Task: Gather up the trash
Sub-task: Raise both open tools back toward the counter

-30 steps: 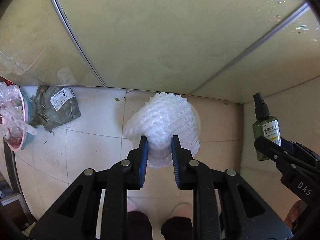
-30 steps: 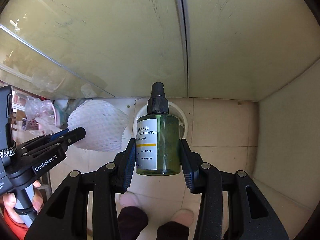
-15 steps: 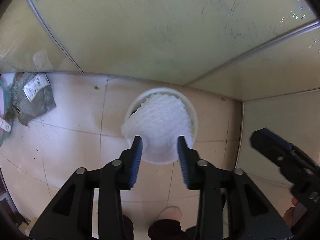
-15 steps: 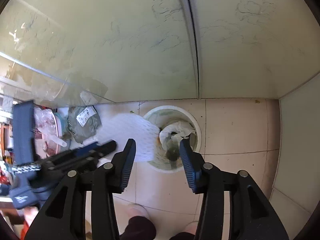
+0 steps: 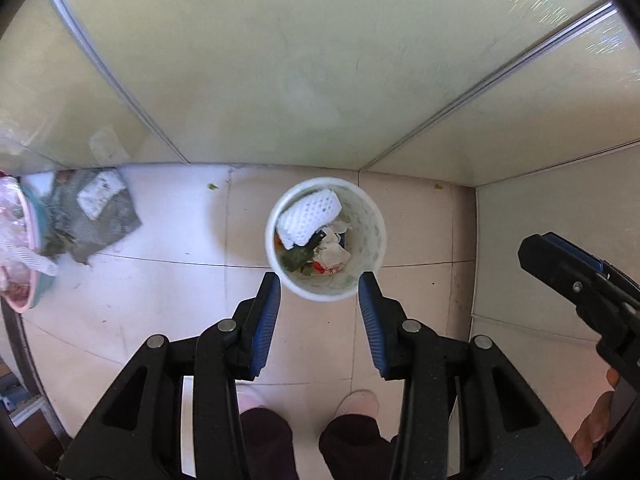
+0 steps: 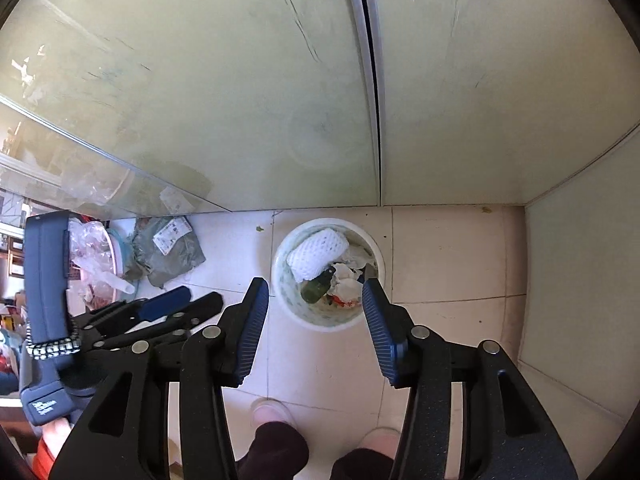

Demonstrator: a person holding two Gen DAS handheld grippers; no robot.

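Observation:
A round white waste bin (image 5: 376, 236) stands on the tiled floor below both grippers; it also shows in the right wrist view (image 6: 282, 280). Inside lie a white foam net (image 5: 310, 216), a green spray bottle (image 6: 316, 286) and crumpled paper (image 5: 332, 254). The foam net also shows in the right wrist view (image 6: 320, 252). My left gripper (image 5: 319, 280) is open and empty above the bin. My right gripper (image 6: 316, 286) is open and empty above it too, and it shows at the right edge of the left wrist view (image 5: 560, 260).
A grey mailer bag with a white label (image 5: 96, 212) lies on the floor at the left, next to a pink and teal basin (image 5: 24, 248) full of plastic. Pale green cabinet doors (image 6: 320, 80) rise behind the bin. The person's feet (image 5: 360, 404) are below.
The left gripper opened and dropped the foam net into the bin. The right gripper opened and dropped the green spray bottle into it. Both jaws now stand wider apart.

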